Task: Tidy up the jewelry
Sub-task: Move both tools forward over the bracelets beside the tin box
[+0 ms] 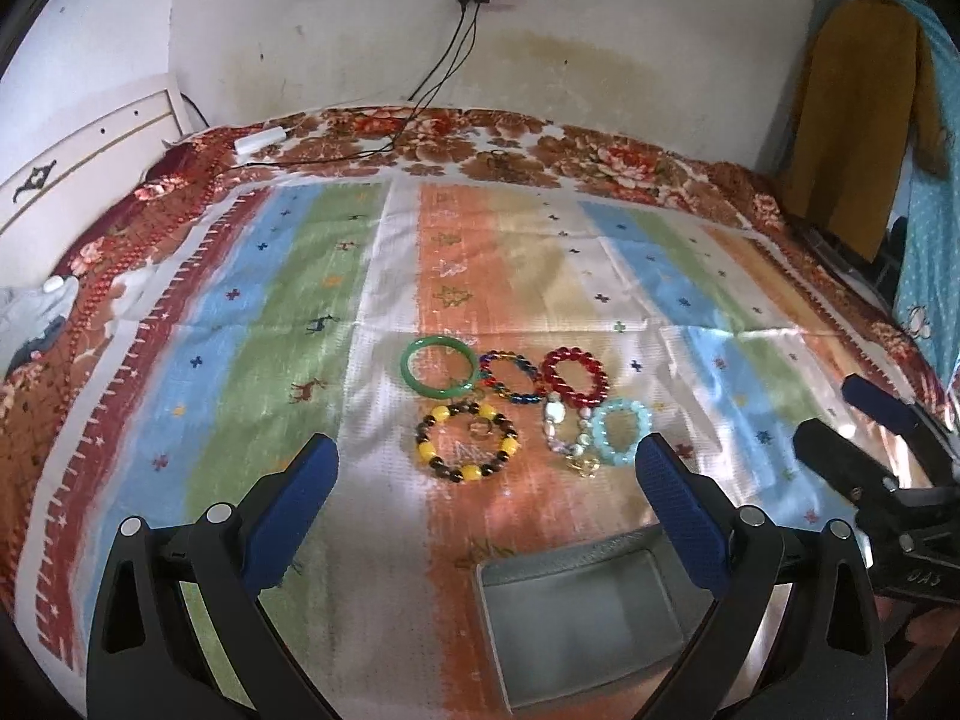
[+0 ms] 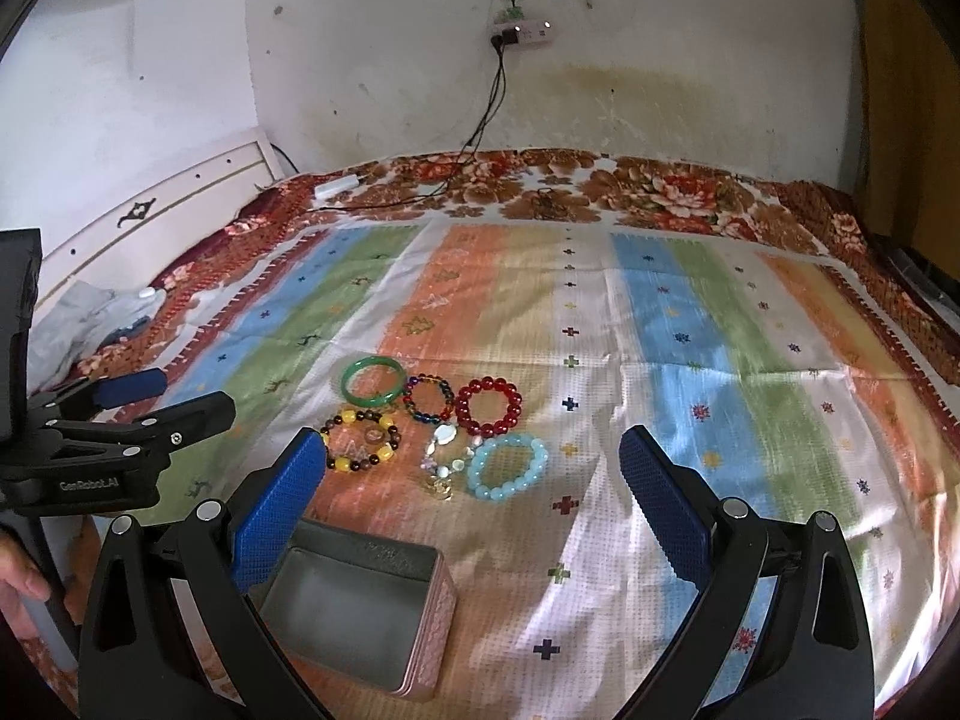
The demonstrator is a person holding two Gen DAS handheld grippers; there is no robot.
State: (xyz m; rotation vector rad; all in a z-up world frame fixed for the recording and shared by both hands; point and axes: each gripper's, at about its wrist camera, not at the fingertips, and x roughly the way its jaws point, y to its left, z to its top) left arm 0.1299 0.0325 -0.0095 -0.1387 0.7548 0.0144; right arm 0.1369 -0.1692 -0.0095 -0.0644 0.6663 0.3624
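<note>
Several bracelets lie clustered on the striped cloth: a green bangle [image 1: 408, 367] [image 2: 348, 384], a multicolour bead bracelet [image 1: 507, 355] [image 2: 444, 387], a red bead bracelet [image 1: 600, 387] [image 2: 513, 405], a light blue one [image 1: 600, 438] [image 2: 537, 462], a yellow-and-brown one [image 1: 427, 450] [image 2: 342, 464] around a small ring [image 1: 480, 429] [image 2: 375, 435], and a pearly charm bracelet [image 1: 555, 411] [image 2: 446, 435]. An empty pink tin [image 1: 570, 558] [image 2: 432, 630] sits nearer. My left gripper [image 1: 486, 447] [image 2: 192, 393] and right gripper [image 2: 469, 441] [image 1: 831, 411] hover open, short of the jewelry, holding nothing.
The striped cloth [image 2: 690, 360] covers a floral bedspread [image 1: 600, 162]. A white headboard [image 1: 78, 150] stands at the left beside grey clothing [image 2: 78, 312]. Cables run from a wall power strip [image 2: 522, 33] to a white charger [image 1: 261, 138]. Garments [image 1: 852, 120] hang at the right. A hand [image 2: 24, 588] shows lower left.
</note>
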